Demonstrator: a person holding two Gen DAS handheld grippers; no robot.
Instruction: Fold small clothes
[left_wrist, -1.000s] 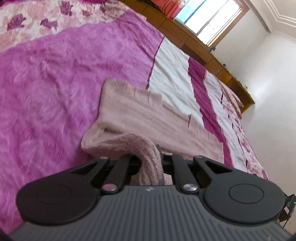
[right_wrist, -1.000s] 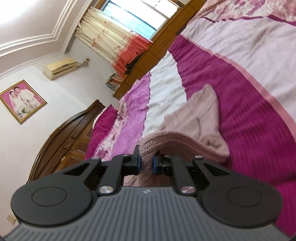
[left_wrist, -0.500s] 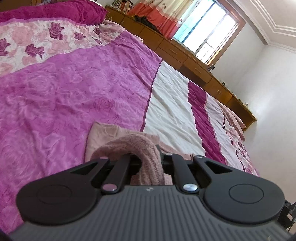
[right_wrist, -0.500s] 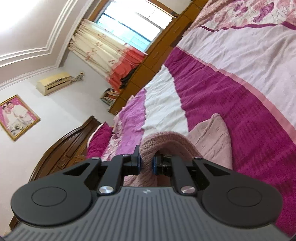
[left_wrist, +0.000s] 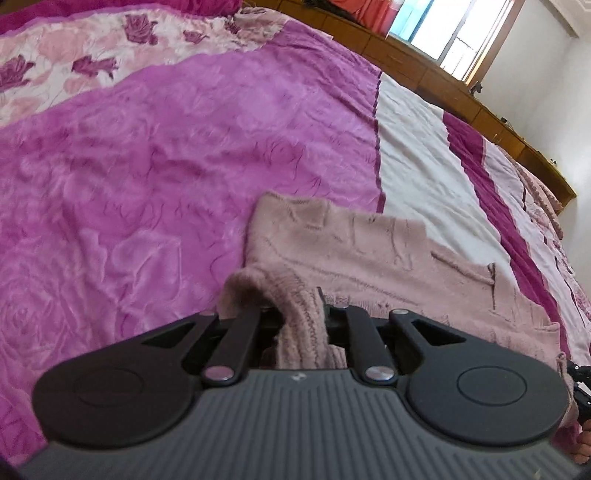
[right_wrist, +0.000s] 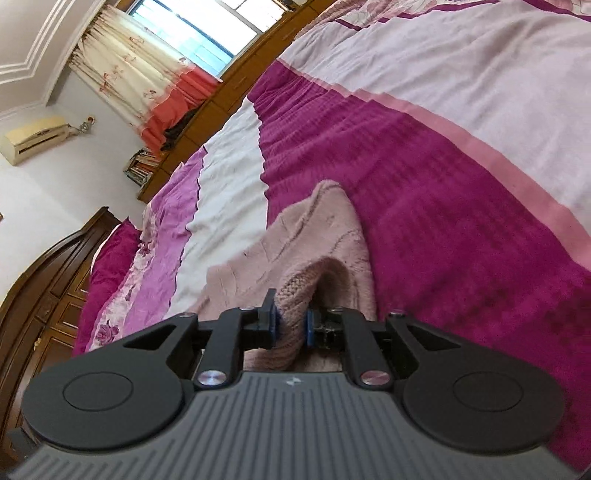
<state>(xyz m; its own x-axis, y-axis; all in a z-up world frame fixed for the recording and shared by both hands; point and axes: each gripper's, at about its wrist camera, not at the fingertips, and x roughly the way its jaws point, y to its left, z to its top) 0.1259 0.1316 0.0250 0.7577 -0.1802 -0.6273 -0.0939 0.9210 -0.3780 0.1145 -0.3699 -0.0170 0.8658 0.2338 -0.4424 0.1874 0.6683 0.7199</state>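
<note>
Sweater (left_wrist: 369, 251) lies on the bed (left_wrist: 147, 166), its near edge pinched in both nearly closed grippers, left gripper (left_wrist: 301, 325) and right gripper (right_wrist: 291, 325). Mid-fold; next, I judge, lay that edge down evenly, then release.

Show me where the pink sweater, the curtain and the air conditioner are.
pink sweater (left_wrist: 351, 251): left wrist view, flat body.
curtain (right_wrist: 147, 74): right wrist view, cream upper part.
air conditioner (right_wrist: 35, 138): right wrist view, front panel.

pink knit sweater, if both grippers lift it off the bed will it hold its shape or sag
Likely sags: the pink knit sweater already droops over the left gripper. Its chunky knit bunches between the right gripper pads, so slipping seems unlikely.
</note>
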